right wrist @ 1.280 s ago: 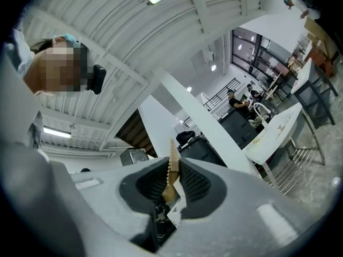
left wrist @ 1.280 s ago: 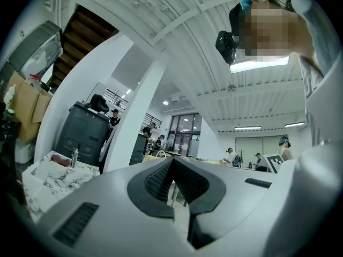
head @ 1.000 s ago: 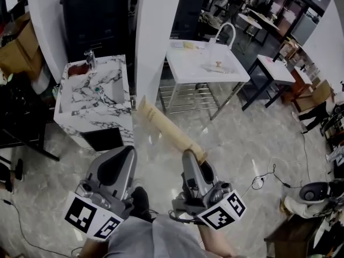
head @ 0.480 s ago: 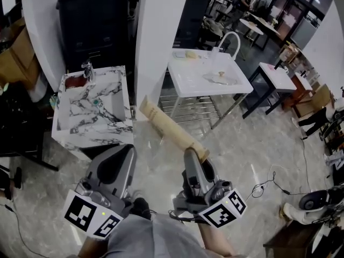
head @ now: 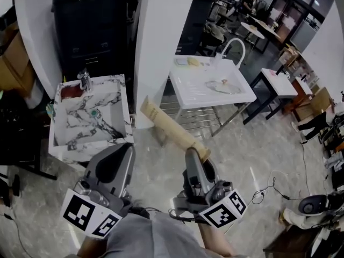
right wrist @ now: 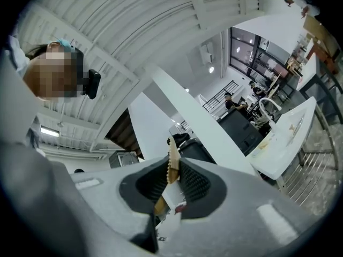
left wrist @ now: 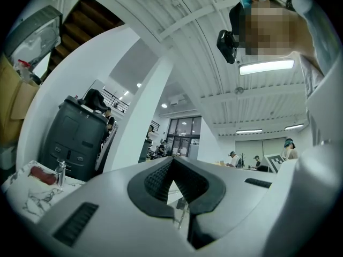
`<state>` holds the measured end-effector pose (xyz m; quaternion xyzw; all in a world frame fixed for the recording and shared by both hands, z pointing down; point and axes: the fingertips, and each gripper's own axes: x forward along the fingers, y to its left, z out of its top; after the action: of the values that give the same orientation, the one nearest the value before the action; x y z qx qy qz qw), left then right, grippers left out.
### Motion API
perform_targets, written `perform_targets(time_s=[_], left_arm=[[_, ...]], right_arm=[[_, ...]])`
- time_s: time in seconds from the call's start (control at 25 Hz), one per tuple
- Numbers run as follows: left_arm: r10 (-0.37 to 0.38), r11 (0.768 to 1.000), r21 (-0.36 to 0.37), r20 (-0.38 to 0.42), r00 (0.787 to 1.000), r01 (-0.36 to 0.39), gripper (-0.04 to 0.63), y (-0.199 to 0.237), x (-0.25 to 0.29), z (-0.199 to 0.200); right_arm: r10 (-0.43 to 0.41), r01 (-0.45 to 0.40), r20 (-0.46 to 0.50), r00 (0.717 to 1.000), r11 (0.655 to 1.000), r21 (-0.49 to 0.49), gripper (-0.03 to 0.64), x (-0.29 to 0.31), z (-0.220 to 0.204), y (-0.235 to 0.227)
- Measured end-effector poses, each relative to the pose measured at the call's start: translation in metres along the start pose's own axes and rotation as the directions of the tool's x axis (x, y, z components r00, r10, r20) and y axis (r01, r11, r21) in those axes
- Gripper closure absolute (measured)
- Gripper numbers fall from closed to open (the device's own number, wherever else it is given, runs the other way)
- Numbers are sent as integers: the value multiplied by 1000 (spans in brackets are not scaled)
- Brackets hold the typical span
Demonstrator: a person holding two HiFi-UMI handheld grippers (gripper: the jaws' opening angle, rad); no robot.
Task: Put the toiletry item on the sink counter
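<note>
A long tan toiletry tube (head: 169,127) sticks out forward and to the left from my right gripper (head: 194,153), which is shut on its near end. In the right gripper view its crimped edge (right wrist: 172,162) stands upright between the two dark pads of the right gripper (right wrist: 172,178). My left gripper (head: 121,149) hangs beside it, shut with nothing in it; in the left gripper view the pads of the left gripper (left wrist: 172,181) meet at their tips. The marble sink counter (head: 115,136) with a chrome tap (head: 84,79) stands ahead to the left, below the tube's far end.
A white pillar (head: 158,42) rises between the marble counter and a white sink table (head: 236,93) with a curved tap (head: 235,46). A large black case (head: 91,28) stands behind the marble sink. Cables (head: 269,179) lie on the glossy floor at right.
The marble sink counter and the white table have slid lower and nearer in the head view. Both grippers keep their pose, and the tube stays in the right one.
</note>
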<state>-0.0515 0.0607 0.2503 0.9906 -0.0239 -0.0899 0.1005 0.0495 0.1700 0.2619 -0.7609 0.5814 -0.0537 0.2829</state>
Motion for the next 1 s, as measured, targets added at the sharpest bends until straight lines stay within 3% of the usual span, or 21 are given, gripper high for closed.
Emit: perform_targets(time_s=[0.52, 1.0], left_arm=[[72, 997, -3, -5, 997, -72, 591, 48, 3, -3], [159, 987, 20, 19, 987, -159, 591, 75, 14, 1]], right_arm=[[-7, 7, -15, 1000, 1000, -3, 566, 46, -10, -23], [64, -61, -60, 996, 997, 45, 566, 86, -22, -37]])
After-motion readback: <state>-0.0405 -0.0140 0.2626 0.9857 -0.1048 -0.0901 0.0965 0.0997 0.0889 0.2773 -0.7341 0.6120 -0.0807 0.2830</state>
